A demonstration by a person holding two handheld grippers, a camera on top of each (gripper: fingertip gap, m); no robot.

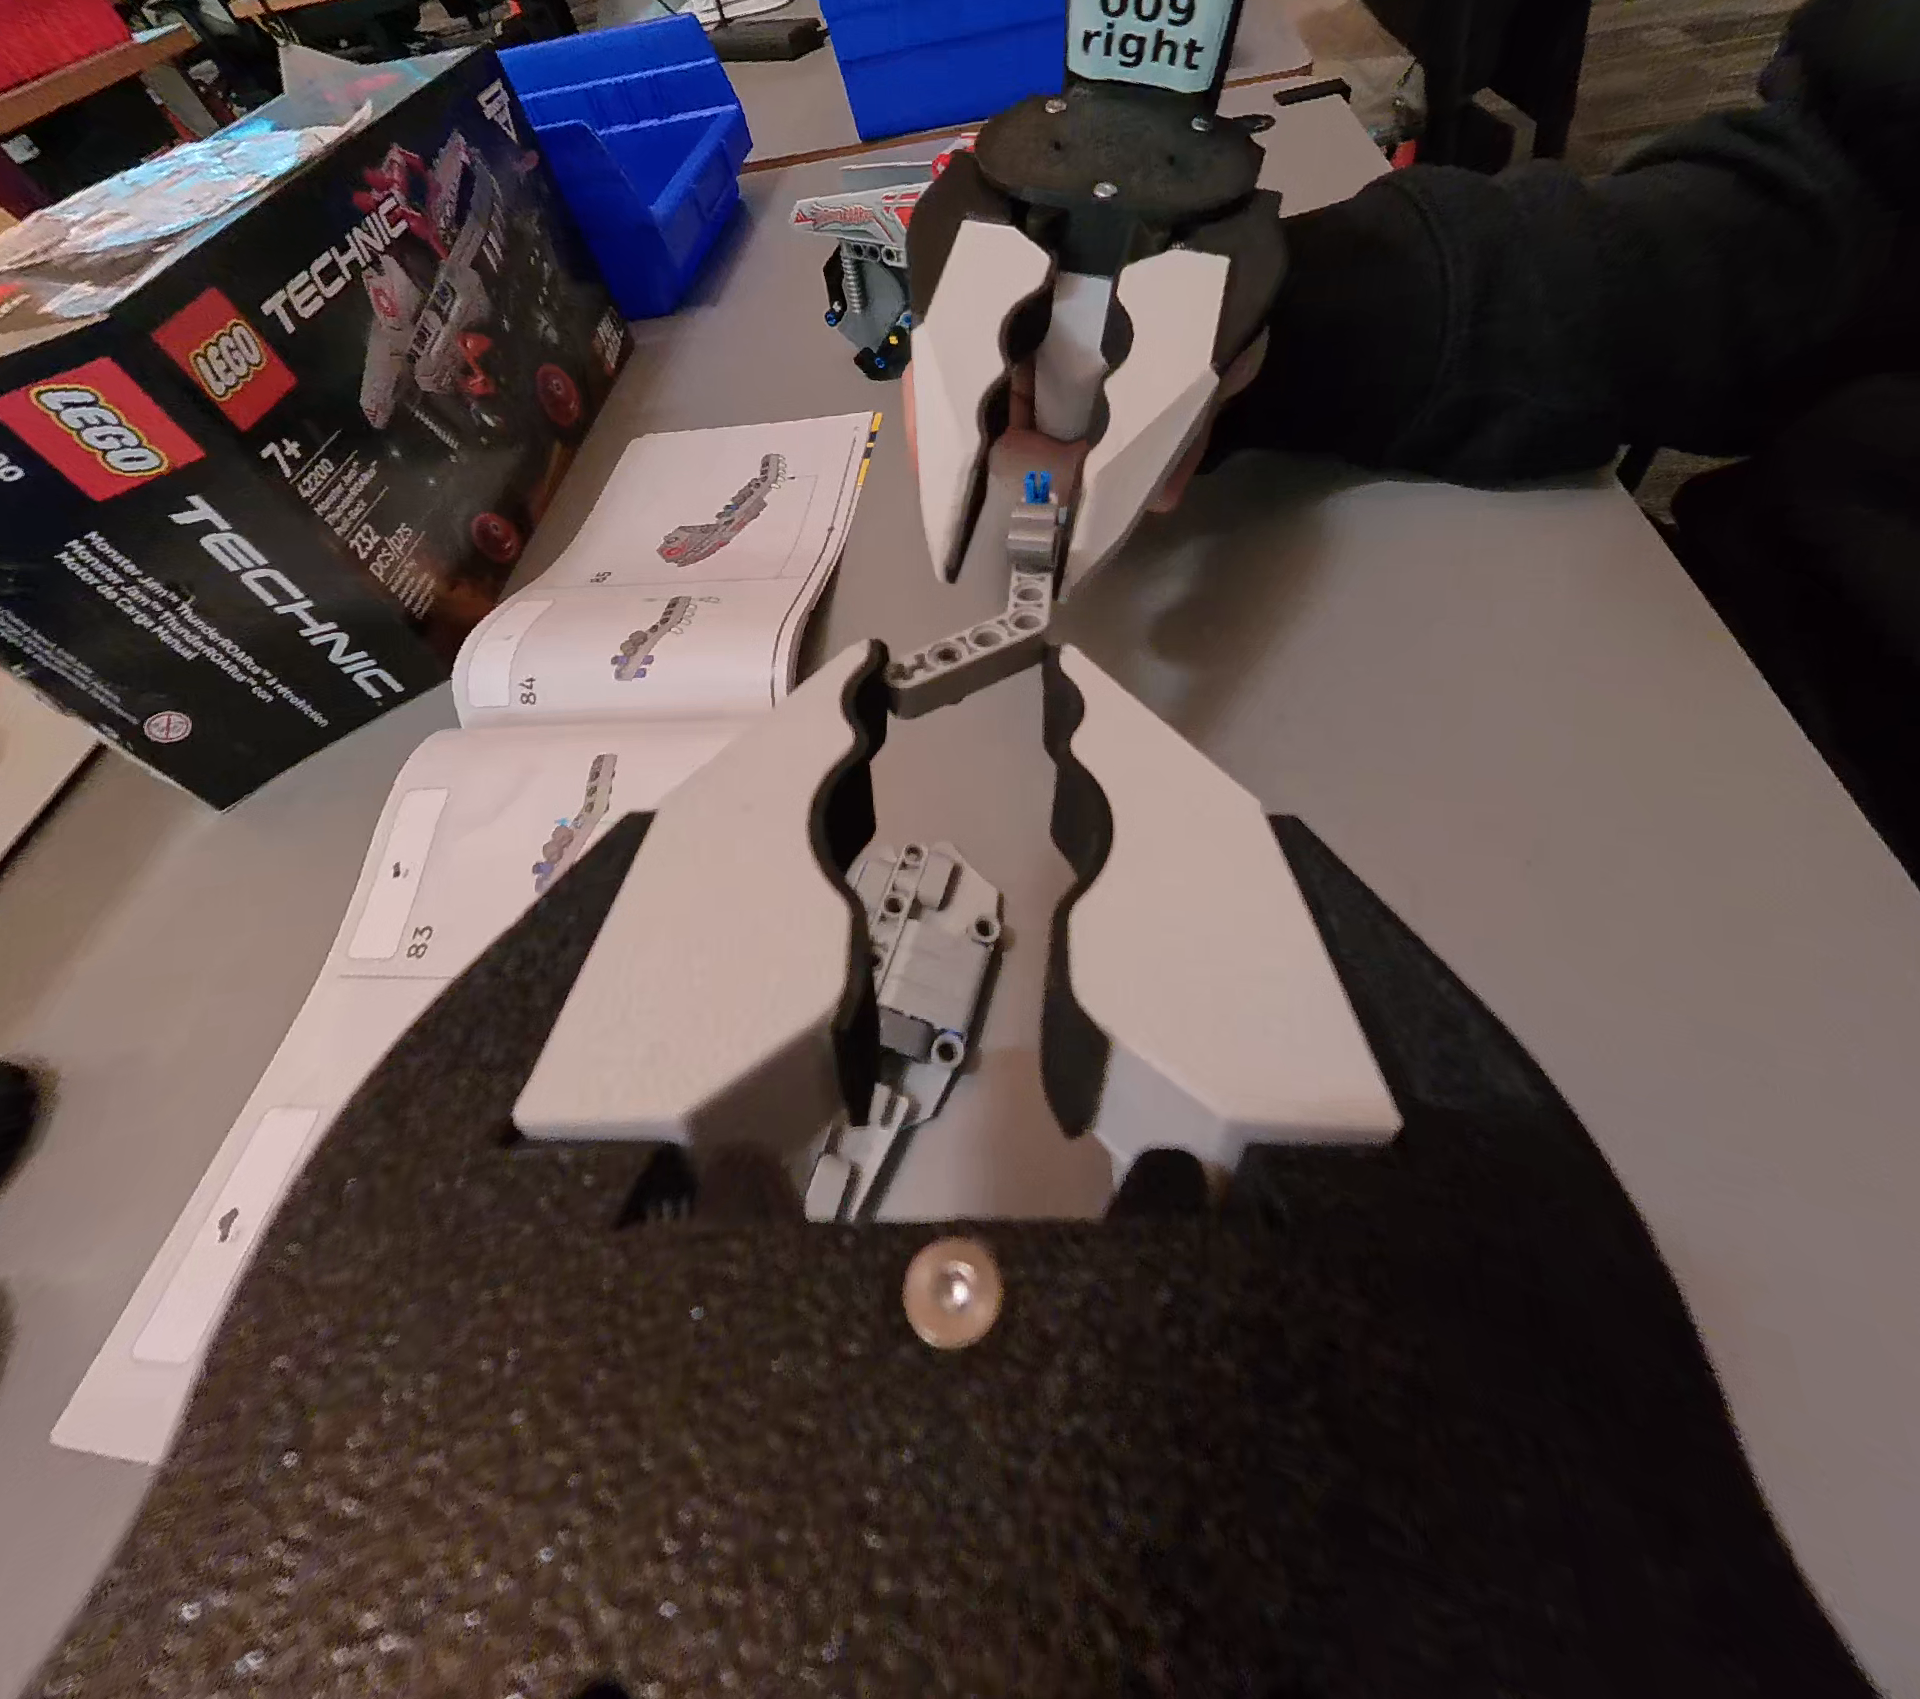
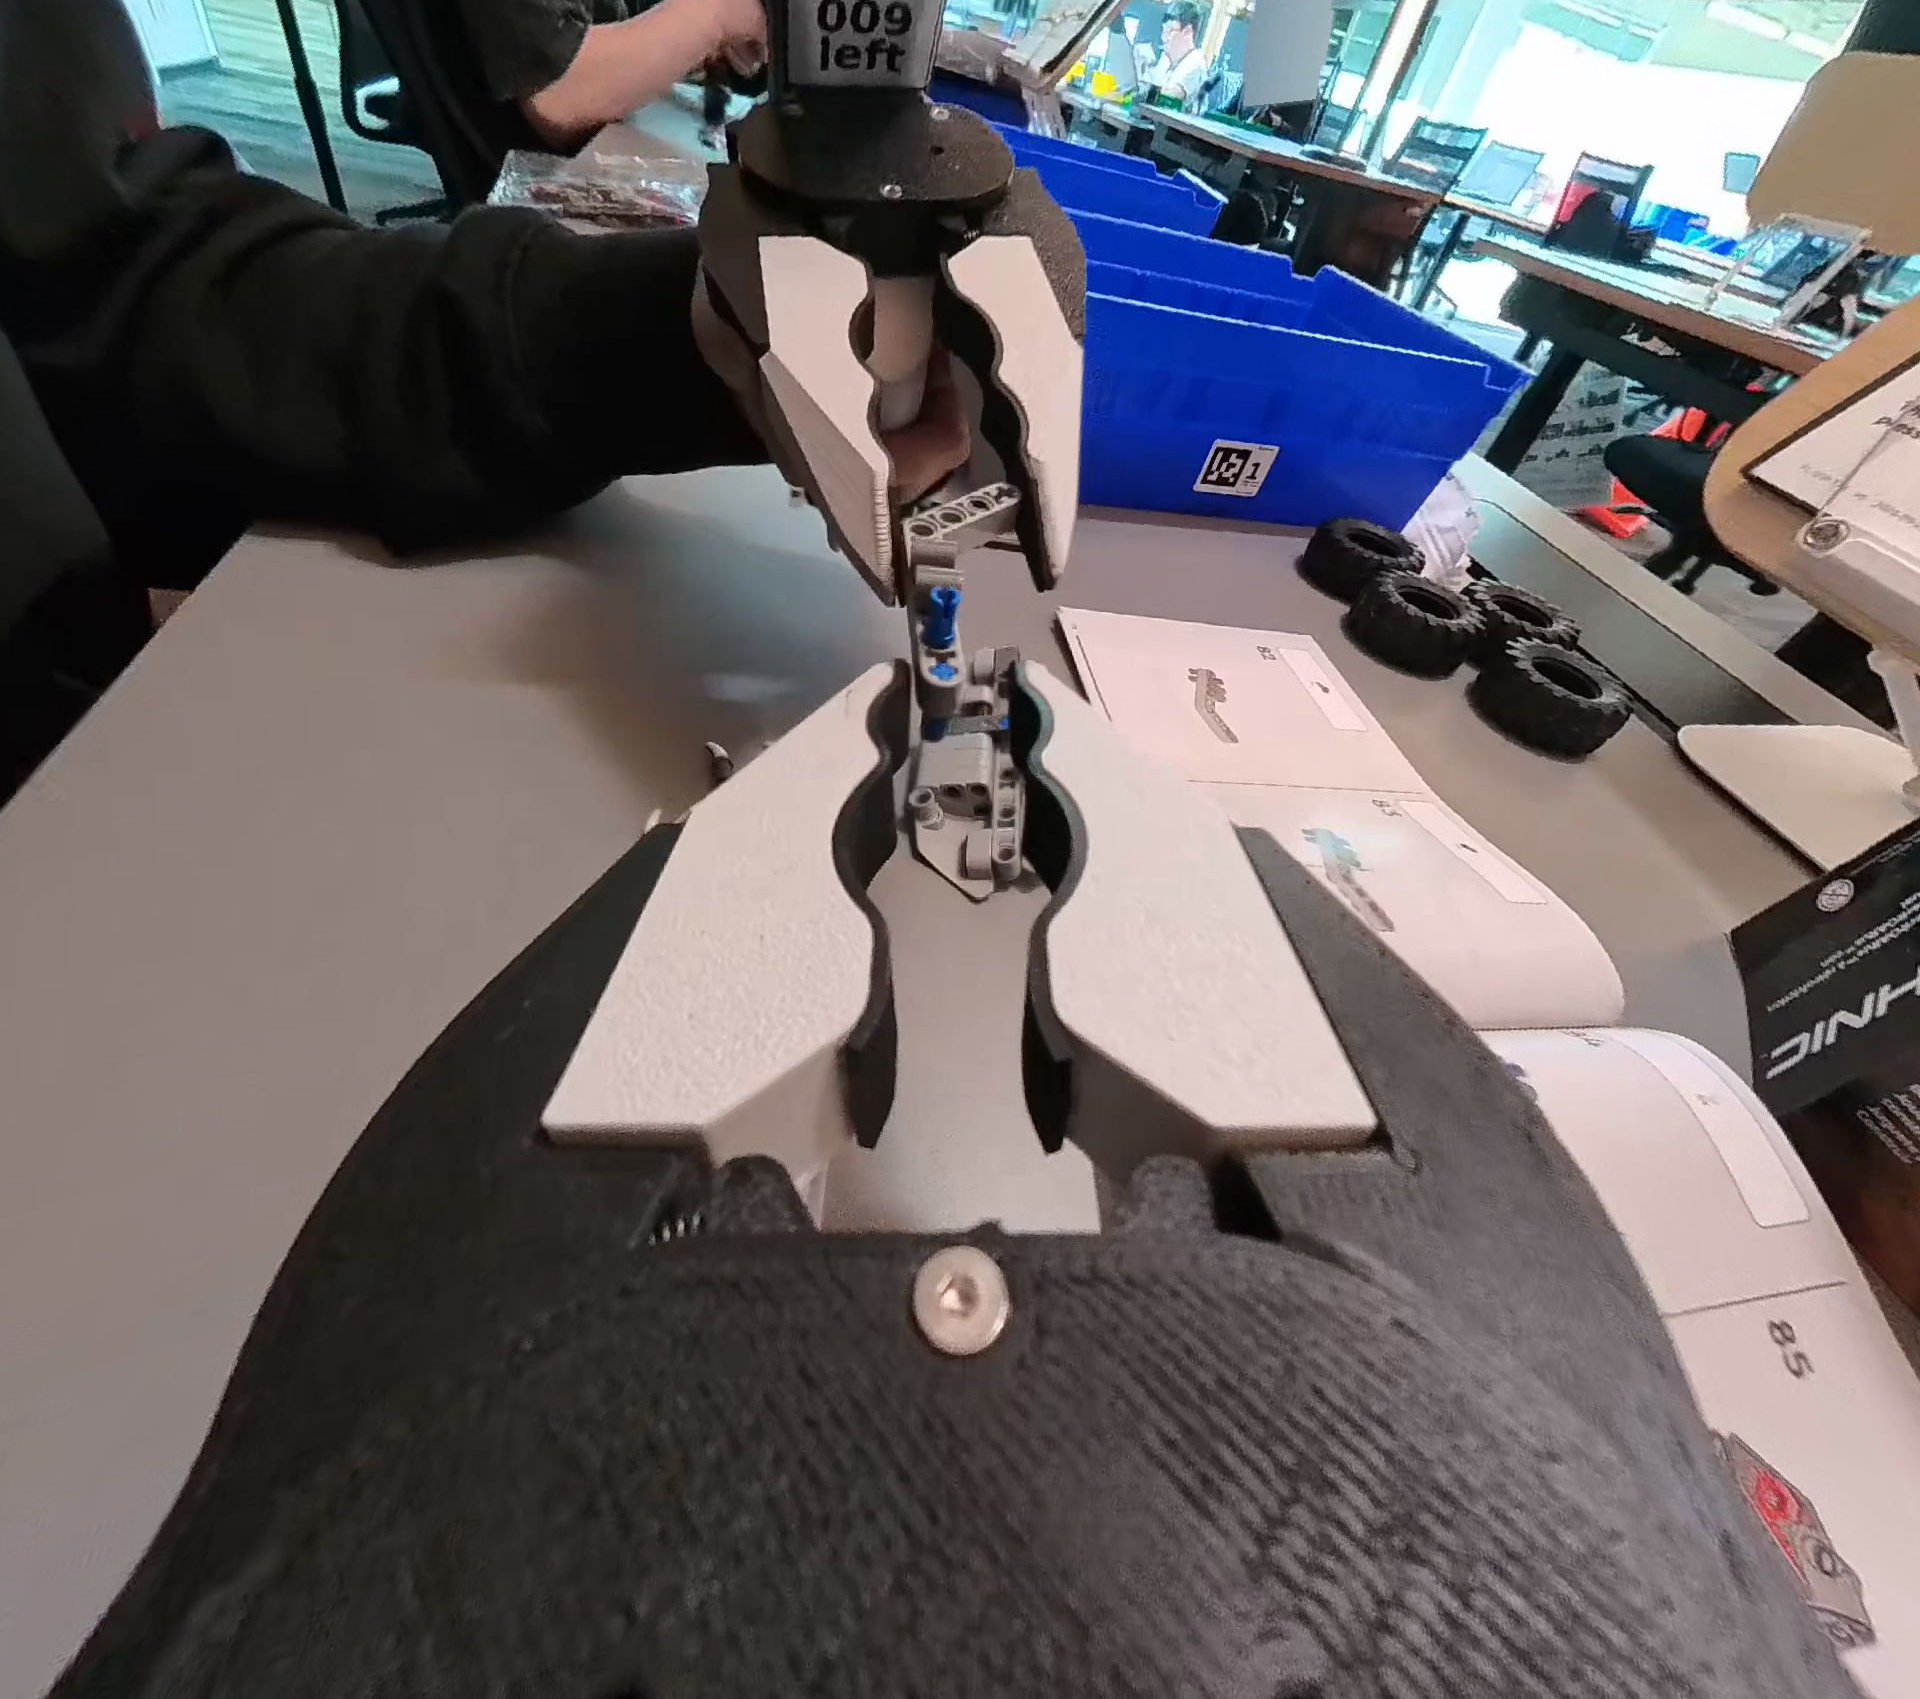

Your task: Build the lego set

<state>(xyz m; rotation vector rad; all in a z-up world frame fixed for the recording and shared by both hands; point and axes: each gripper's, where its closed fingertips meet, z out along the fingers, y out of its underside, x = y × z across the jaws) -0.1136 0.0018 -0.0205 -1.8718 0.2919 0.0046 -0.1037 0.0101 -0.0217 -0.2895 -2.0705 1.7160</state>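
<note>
Joining two grey pieces in mid-air over the middle of the table (image 1: 1455, 818) looks like the step in hand. The bent grey beam (image 1: 982, 636) spans the gap between the two grippers. Its lower end sits against the left fingertip of the left gripper (image 1: 966, 693), but the opposite fingertip stands clear of it, so I cannot tell whether that gripper truly grips the beam or only steadies it. The upper end, with a light grey connector (image 1: 1034, 532) and a blue pin (image 1: 1037, 489), runs up between the fingers of the right gripper (image 1: 1003, 574); from the left wrist view the fingers appear close about it, though a firm clench is not certain.

In the right wrist view a small grey sub-assembly (image 2: 961, 802) lies on the table just below the right gripper (image 2: 951, 688), and the blue pin (image 2: 940, 610) stands above it – whether pin and sub-assembly already touch is unclear.

To do this well, I judge that one gripper should hold the beam rigid while the other pushes along the pin's axis (a sideways push would likely twist the beam out of the fingertips). Keep the holes lined up before pressing – a small tilt could jam the pin.

Toward the left edge of the table lie the open instruction booklet (image 1: 665, 589) and the set's box (image 1: 312, 402); four black tyres (image 2: 1465, 621) sit near the far right corner.
</note>
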